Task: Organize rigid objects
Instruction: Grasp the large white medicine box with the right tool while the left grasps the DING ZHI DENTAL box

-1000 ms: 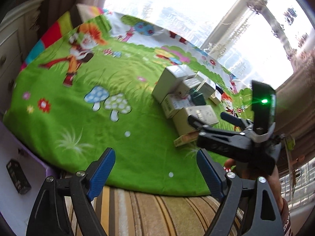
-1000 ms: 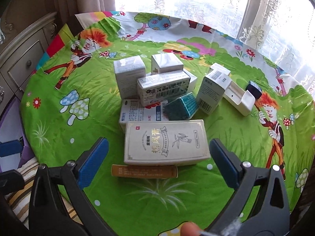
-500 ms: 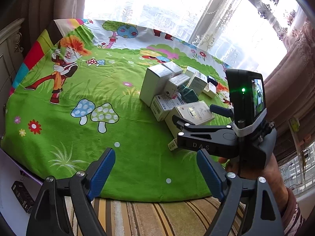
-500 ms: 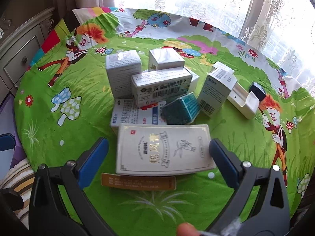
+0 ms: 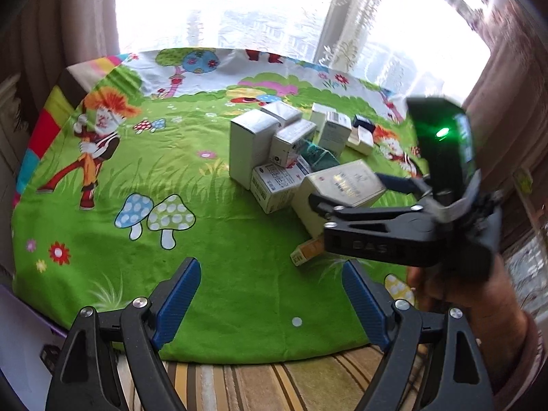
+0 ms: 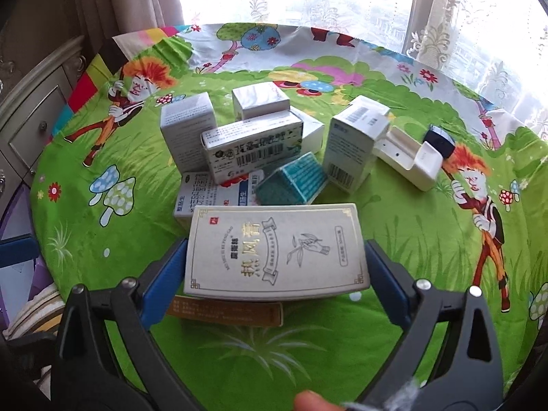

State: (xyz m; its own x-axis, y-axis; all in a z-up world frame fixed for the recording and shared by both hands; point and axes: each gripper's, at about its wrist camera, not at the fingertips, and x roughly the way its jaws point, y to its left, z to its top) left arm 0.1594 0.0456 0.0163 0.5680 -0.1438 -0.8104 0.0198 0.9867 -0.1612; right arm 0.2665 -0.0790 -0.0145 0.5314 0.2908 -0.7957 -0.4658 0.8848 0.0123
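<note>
Bright window light falls on the cartoon-cloth counter. A cream box lies between the right claw's spread pads, not yet squeezed; closing should be square on its short ends. The left claw hangs open, empty.

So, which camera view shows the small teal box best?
The right wrist view shows the teal box best: it lies tilted near the middle of the pile, with its ribbed top and dotted end face clear. In the left wrist view the same box is small and blurred, partly hidden behind the cream box.
</note>
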